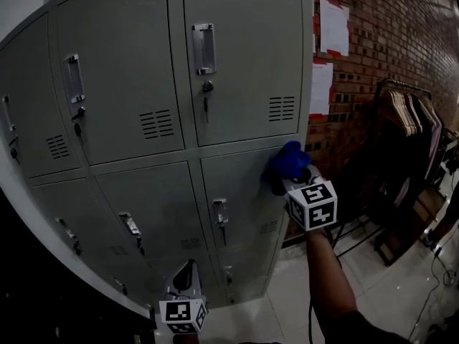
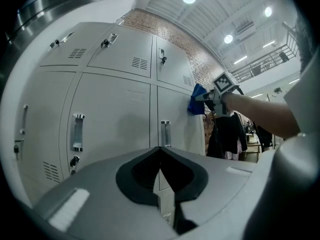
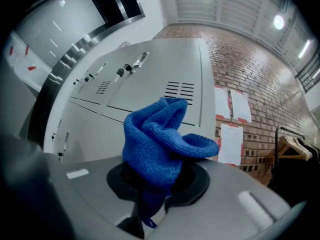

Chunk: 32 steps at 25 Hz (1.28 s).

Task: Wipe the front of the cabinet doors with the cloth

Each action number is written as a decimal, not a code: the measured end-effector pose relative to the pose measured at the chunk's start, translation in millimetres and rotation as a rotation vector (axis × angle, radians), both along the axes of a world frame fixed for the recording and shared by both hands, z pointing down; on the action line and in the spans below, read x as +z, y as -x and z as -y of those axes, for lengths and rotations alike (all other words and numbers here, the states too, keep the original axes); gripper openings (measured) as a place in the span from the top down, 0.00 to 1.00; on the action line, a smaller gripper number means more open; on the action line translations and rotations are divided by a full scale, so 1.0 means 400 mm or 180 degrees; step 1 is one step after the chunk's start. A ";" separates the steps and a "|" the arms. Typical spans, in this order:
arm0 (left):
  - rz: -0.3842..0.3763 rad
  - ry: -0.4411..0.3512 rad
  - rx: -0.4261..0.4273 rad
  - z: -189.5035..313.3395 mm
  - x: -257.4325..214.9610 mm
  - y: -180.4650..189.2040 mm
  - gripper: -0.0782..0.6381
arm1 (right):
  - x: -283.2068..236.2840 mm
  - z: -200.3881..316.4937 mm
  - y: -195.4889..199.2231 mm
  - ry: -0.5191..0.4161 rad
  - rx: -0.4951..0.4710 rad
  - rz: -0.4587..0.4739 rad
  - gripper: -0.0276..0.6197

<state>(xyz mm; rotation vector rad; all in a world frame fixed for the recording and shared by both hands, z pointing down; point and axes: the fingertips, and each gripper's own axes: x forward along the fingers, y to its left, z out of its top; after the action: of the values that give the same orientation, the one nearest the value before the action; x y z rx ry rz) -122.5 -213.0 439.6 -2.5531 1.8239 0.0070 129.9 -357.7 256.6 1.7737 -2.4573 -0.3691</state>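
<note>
Right claw pinches the cloth against the cabinet door to wipe it; left claw hangs pressed together, empty.

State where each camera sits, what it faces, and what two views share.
Head view: on the head, looking down at the cabinet doors; shows left gripper, right gripper, right forearm.
Left gripper view: rides that gripper, facing the doors past shut jaws.
Right gripper view: rides that gripper, facing doors and brick wall past the clamped cloth.
Shared: all three show the cloth and doors.
</note>
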 end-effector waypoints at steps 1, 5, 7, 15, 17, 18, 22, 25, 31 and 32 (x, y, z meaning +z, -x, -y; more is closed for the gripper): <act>-0.0005 -0.0001 -0.0022 -0.001 0.000 0.007 0.87 | 0.000 -0.011 0.034 -0.0021 -0.0104 0.0008 0.84; -0.0017 -0.0002 -0.0109 -0.004 0.002 0.040 0.87 | 0.042 -0.030 0.180 0.0012 -0.0538 0.0065 0.84; -0.0017 0.0018 -0.0134 -0.006 0.006 0.054 0.87 | 0.077 -0.033 0.254 0.0106 -0.0695 0.0020 0.84; -0.0046 0.0039 -0.0250 -0.007 0.013 0.122 0.87 | 0.122 -0.024 0.456 0.0235 -0.1012 -0.0231 0.84; -0.0052 0.0040 -0.0263 -0.003 0.015 0.135 0.87 | 0.130 -0.012 0.467 0.0246 -0.0963 -0.0286 0.84; -0.0053 0.0043 -0.0267 -0.002 0.015 0.139 0.87 | 0.131 -0.011 0.468 0.0239 -0.0950 -0.0287 0.84; -0.0063 0.0066 -0.0242 0.014 0.021 0.139 0.87 | 0.134 -0.009 0.451 0.0217 -0.0894 -0.0295 0.84; -0.0074 0.0065 -0.0183 0.025 0.022 0.121 0.87 | 0.143 -0.002 0.411 0.0243 -0.0799 -0.0285 0.84; -0.0084 0.0065 -0.0077 0.036 0.023 0.079 0.87 | 0.145 0.017 0.294 0.0270 -0.0553 -0.0272 0.84; -0.0088 0.0069 -0.0069 0.038 0.025 0.073 0.87 | 0.143 0.020 0.272 0.0272 -0.0508 -0.0277 0.84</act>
<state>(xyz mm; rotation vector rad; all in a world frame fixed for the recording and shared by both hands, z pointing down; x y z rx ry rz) -151.7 -228.0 449.5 -2.5602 1.8713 0.0229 21.0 -365.5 313.7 1.5016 -2.5199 -0.3402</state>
